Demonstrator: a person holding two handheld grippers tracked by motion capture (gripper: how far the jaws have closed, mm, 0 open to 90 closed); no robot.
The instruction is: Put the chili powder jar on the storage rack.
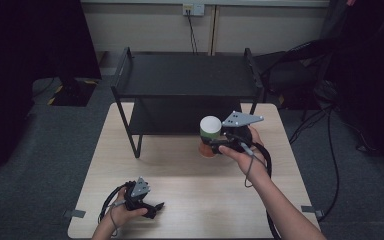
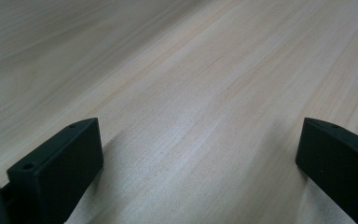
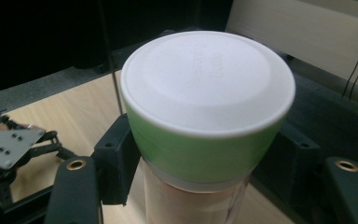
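Right of centre in the high view, the right claw (image 1: 219,141) is clenched on a bottle (image 1: 209,135) with a white lid, green band and orange-tinted body, gripping just under the band so the lid stays free and the bottle hangs upright above the tabletop (image 1: 190,200), probably on its way to the black shelf rack (image 1: 187,75) just behind it. Lower left of that frame, the left claw (image 1: 155,206) rests released on the wood, jaws wide apart with nothing between them in its own view, likely parked clear of the carry.
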